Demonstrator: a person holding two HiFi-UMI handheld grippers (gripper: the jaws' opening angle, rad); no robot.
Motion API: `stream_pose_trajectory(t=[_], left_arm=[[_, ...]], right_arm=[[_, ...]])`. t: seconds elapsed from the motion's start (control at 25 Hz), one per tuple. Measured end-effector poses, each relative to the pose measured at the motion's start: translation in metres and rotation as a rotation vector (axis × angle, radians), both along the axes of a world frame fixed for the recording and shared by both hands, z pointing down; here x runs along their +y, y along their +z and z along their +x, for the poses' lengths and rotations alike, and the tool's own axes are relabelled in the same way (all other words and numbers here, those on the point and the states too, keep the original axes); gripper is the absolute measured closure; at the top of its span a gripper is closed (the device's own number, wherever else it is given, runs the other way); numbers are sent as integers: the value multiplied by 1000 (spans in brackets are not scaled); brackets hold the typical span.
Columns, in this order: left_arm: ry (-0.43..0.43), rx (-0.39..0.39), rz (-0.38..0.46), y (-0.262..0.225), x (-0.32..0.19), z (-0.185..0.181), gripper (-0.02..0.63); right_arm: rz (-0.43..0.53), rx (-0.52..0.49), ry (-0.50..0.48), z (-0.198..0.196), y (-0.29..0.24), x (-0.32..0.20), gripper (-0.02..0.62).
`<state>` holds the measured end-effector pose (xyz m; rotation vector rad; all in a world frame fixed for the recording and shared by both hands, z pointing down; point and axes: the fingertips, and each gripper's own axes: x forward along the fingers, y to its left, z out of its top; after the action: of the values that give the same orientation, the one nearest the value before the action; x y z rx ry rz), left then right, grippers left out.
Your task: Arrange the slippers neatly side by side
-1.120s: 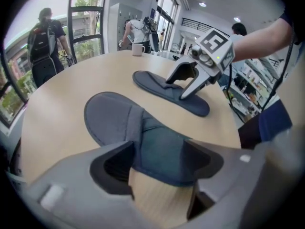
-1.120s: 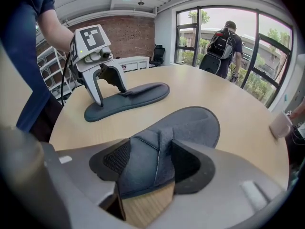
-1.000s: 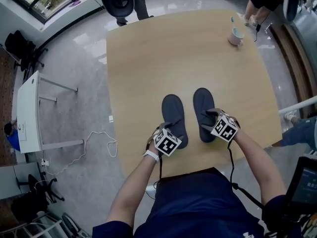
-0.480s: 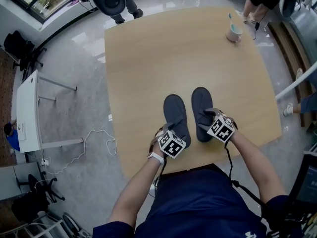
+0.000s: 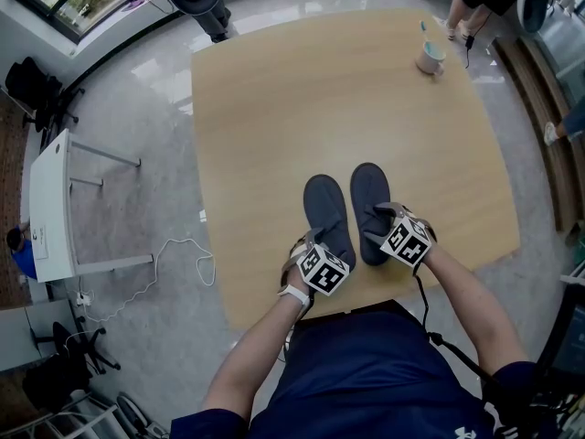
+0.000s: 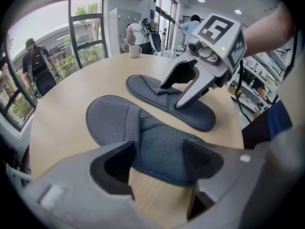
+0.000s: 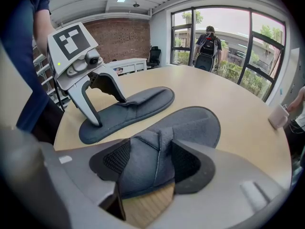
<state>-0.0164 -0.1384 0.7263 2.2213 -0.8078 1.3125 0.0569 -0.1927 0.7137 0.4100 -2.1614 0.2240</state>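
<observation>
The left gripper [image 6: 157, 162] stands with its jaws wide, one either side of the heel end of the left slipper [image 6: 143, 137], with bare wood showing beside one pad, so it grips nothing. The right gripper [image 7: 145, 165] has its jaws closed in on the bunched upper of the right slipper [image 7: 186, 123], the cloth creased between the pads.

The round wooden table [image 5: 274, 108] carries it all. Both dark slippers lie on it near the person's edge, toes pointing away, just beside each other with a thin strip of wood between, the left one tilted a little against the right. A mug [image 5: 430, 59] stands well apart at the far side.

By my judgement the pair is close to done, and the risk lies in letting go. The pinched cloth may cling to the pads and drag the right slipper askew as the gripper lifts. The open left jaws, resting so near the heel, could nudge that slipper into its mate or toward the table's near edge
</observation>
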Motion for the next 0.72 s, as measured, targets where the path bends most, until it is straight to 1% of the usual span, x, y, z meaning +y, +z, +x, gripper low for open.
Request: stream_pose_trajectory(t=[0.24,0.72], left_arm=[[1,-8,-4,1,1,2,273],[-23,-12,-9,1,2,11,273]], right_arm=[[-1,2,-16,-2,0,4,316],[1,-2,-43,-4,0,9,316]])
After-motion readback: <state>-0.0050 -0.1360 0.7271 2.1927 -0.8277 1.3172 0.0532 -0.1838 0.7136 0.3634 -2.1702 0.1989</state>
